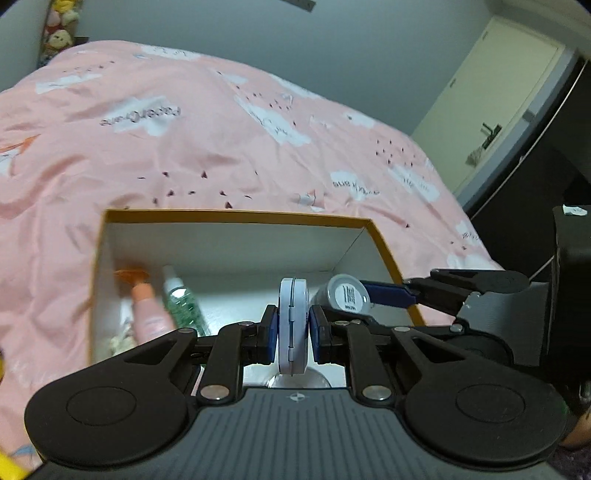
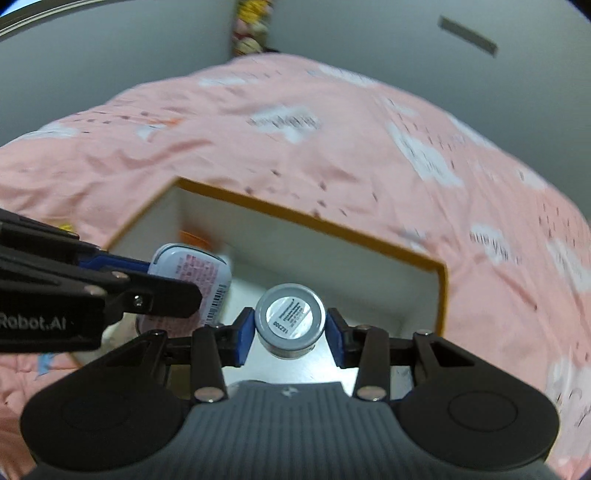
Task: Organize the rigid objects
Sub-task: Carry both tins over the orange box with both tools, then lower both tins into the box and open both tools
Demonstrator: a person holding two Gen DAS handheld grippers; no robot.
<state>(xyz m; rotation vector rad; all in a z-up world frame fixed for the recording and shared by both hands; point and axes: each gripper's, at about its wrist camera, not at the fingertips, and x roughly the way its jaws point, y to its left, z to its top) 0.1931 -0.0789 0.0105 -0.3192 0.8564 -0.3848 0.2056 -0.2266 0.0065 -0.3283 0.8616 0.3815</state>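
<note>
- Left claw (image 1: pixel 293 325) clamped on a flat white tin (image 1: pixel 293 321), held on edge, blue pads pressing both broad faces.
- Same tin in the right wrist view (image 2: pixel 192 275): pink printed label and a barcode on its face, left claw's black finger across it.
- Right claw (image 2: pixel 291 326) closed on a small round grey jar (image 2: pixel 291 320), pads touching both sides, silver label with tiny print facing the camera.
- From the left wrist view the jar (image 1: pixel 345 295) sits just right of the tin, close but apart; right claw comes in from the right (image 1: pixel 373 300).
- Both held things hang above the open box (image 1: pixel 236 216), white inside, orange-brown rim.
- Box rests on a bed with a pink cover (image 1: pixel 184 129) printed with white clouds and small dark marks.
- Inside the box, left side: a pink tube (image 1: pixel 149 314) with an orange cap, lying down, and a clear bottle with green contents (image 1: pixel 183 301) just beside it on its right.
- Something pale and crumpled at the box's near-left corner (image 1: pixel 120 338), too blurry to tell.
- Clear rounded item under the tin, behind the left claw (image 1: pixel 314 380), mostly hidden.
- Right wrist view is motion-blurred, box rim (image 2: pixel 314 221) readable, contents mostly not.
- Background: grey wall, pale door (image 1: pixel 498 92) at right with a dark handle, stuffed toys (image 1: pixel 61 22) top-left past the bed.
- Dark furniture (image 1: pixel 554 177) to the right of the bed.
</note>
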